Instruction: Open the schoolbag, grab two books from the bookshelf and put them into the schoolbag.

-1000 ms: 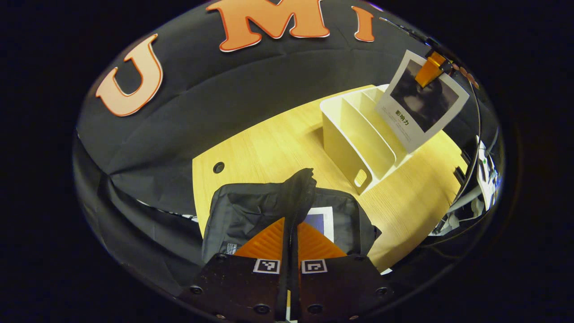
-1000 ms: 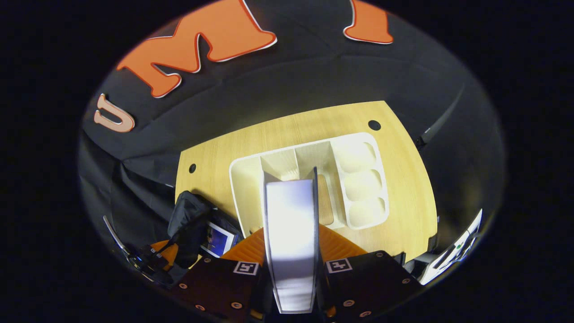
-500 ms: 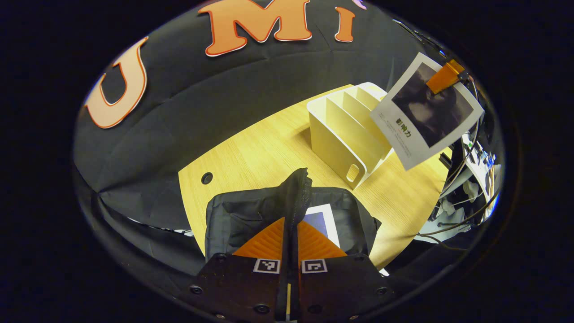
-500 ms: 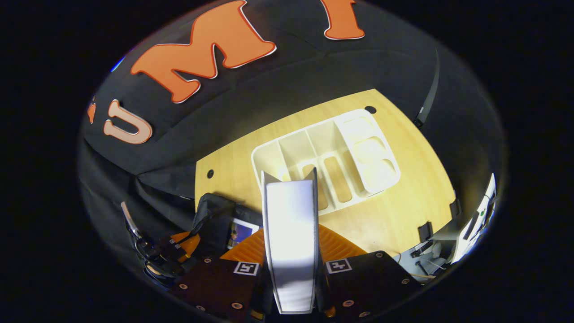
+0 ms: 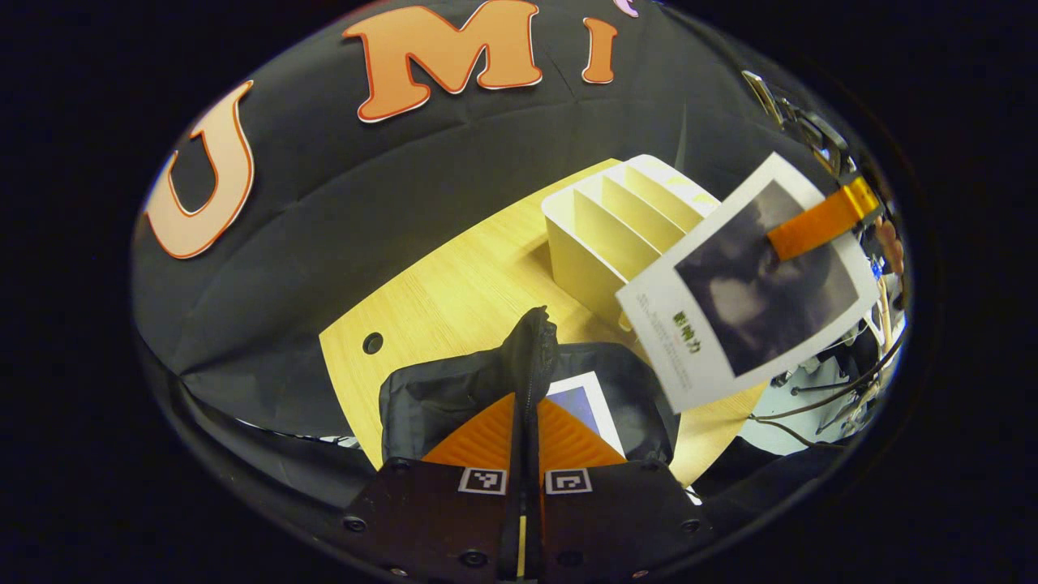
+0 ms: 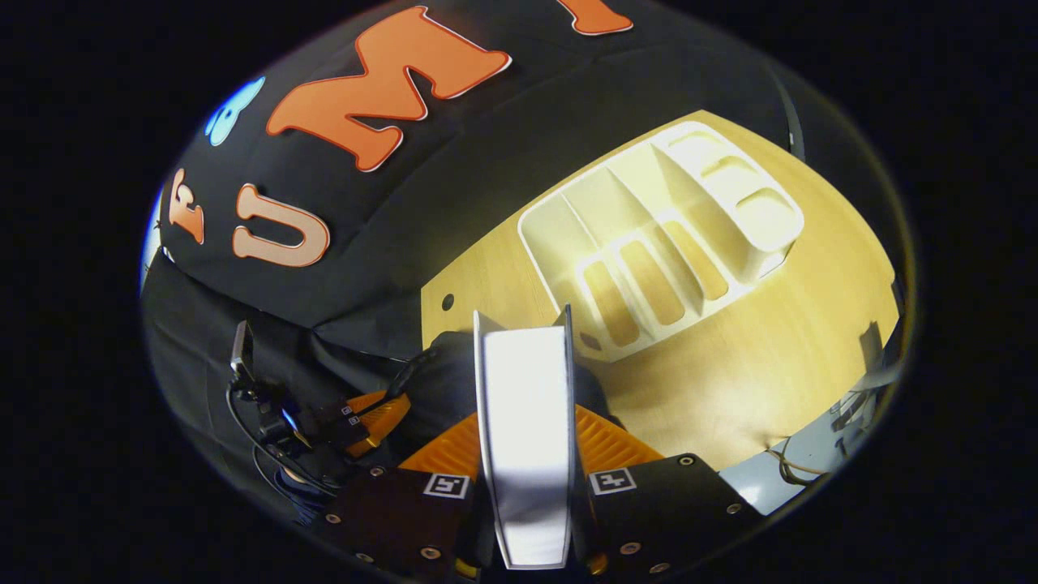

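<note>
Black fabric of the schoolbag [image 5: 454,389] is pinched and lifted by the left gripper [image 5: 525,405], holding the mouth open; one book [image 5: 585,397] already lies inside. The right gripper [image 6: 527,438] clamps the second book [image 6: 525,422], carried above the bag, away from the empty bookshelf [image 6: 649,235]. Next, I judge, it must lower the book into that opening.

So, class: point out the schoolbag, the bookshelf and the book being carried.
schoolbag [image 5: 438,389], left gripper view, its left flap.
bookshelf [image 6: 568,219], right gripper view, its left compartment.
book [image 5: 754,284], left gripper view, its front cover.
</note>
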The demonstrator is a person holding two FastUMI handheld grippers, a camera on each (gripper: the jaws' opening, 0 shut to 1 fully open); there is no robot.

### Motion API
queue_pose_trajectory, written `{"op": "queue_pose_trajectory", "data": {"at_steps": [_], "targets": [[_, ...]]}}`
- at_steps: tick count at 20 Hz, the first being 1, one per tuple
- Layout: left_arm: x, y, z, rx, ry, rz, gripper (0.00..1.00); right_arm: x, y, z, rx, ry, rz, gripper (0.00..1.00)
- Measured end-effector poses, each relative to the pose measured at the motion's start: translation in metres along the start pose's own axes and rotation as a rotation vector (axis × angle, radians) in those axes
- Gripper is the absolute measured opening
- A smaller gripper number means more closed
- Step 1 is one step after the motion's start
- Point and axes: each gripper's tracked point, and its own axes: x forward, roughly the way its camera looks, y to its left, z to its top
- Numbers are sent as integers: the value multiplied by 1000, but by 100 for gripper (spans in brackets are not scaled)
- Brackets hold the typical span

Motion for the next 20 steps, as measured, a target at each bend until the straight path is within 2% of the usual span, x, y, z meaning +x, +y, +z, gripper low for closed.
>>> {"op": "queue_pose_trajectory", "data": {"at_steps": [7, 15, 20], "targets": [[-13, -4, 9, 2, -53, -4, 4, 81, 29, -34, 86, 20, 156, 39], [-17, -8, 18, -32, -87, -11, 3, 158, 61, -61, 113, 57, 214, 39], [-20, -22, 28, -30, -112, -51, 3, 185, 79, -74, 214, 63, 281, 39]]}}
